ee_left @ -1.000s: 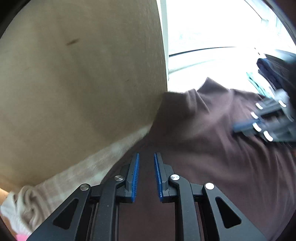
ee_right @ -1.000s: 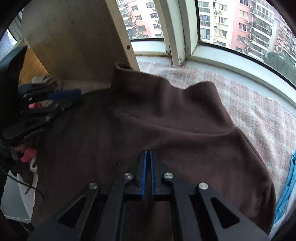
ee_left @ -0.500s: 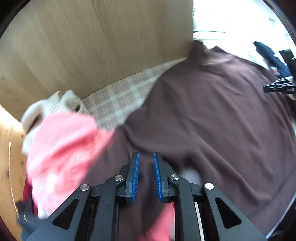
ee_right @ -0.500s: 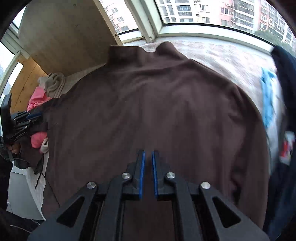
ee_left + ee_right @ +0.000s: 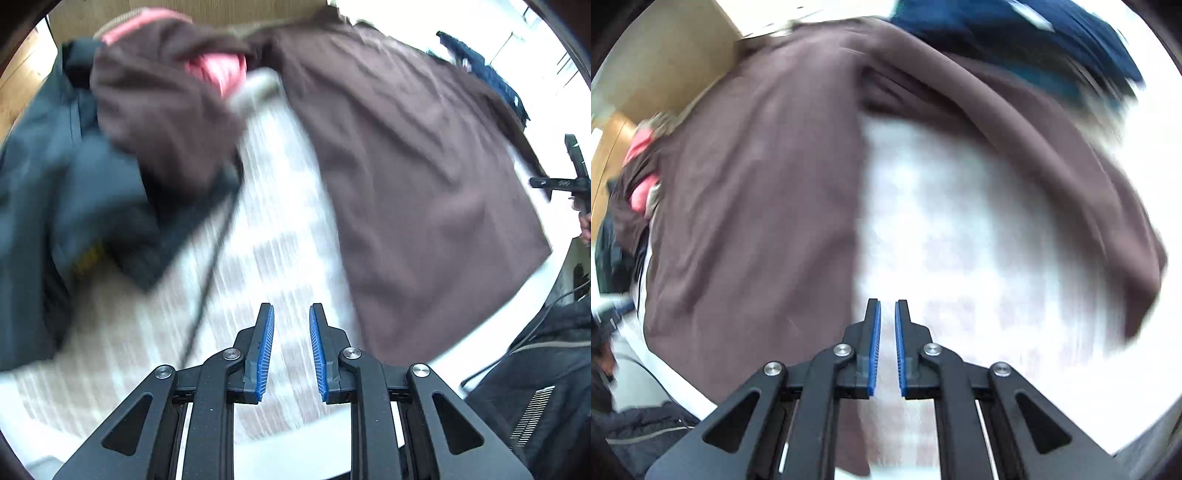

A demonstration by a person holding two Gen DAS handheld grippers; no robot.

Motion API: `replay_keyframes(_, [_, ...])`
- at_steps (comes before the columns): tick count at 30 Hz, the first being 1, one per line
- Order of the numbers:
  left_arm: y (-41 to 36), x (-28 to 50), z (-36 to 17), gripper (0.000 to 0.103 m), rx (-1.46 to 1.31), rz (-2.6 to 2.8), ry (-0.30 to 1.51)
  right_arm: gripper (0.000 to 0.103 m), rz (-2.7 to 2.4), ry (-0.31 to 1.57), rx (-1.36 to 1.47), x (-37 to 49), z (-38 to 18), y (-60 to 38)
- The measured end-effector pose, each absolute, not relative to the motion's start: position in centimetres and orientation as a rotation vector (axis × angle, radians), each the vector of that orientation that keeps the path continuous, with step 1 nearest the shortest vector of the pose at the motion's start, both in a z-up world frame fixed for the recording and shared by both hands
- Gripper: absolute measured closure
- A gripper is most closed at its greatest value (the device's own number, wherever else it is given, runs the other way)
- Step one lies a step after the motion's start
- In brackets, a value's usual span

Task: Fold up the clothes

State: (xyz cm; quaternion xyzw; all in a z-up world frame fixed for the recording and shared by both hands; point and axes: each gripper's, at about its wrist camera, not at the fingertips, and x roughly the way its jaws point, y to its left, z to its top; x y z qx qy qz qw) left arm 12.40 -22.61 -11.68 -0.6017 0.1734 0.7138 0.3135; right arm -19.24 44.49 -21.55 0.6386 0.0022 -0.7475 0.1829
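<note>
Brown sweater (image 5: 413, 177) spread flat on the checked cloth (image 5: 266, 236), sleeves out. Left gripper (image 5: 291, 328) and right gripper (image 5: 887, 325) above the cloth beside the sweater, jaws parted, empty.

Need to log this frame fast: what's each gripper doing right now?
Left gripper: open, holding nothing, over the checked cloth.
Right gripper: slightly open, empty, beside the brown top.

This looks like a room in a home. A soft checked blanket (image 5: 280, 229) covers a flat spot. Clothes lie in heaps on it: a brown top (image 5: 417, 177), a dark jacket (image 5: 55, 192) at the left, something pink (image 5: 218, 70) far off. A wooden board (image 5: 665, 55) stands behind.
</note>
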Motion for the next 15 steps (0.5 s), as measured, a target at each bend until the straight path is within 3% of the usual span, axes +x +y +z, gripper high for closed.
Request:
replay_keyframes(9, [-22.0,14.8,-12.4,0.083,-1.536,1.857,0.59,0.094,-2.139,-0.055,1.841,-14.3,-23.2,47.0])
replay_keyframes(15, [-22.1,14.7,-11.8,0.082,-1.524,1.85,0.614,0.096,-2.121,0.126,1.853,-13.3,-23.9,44.6])
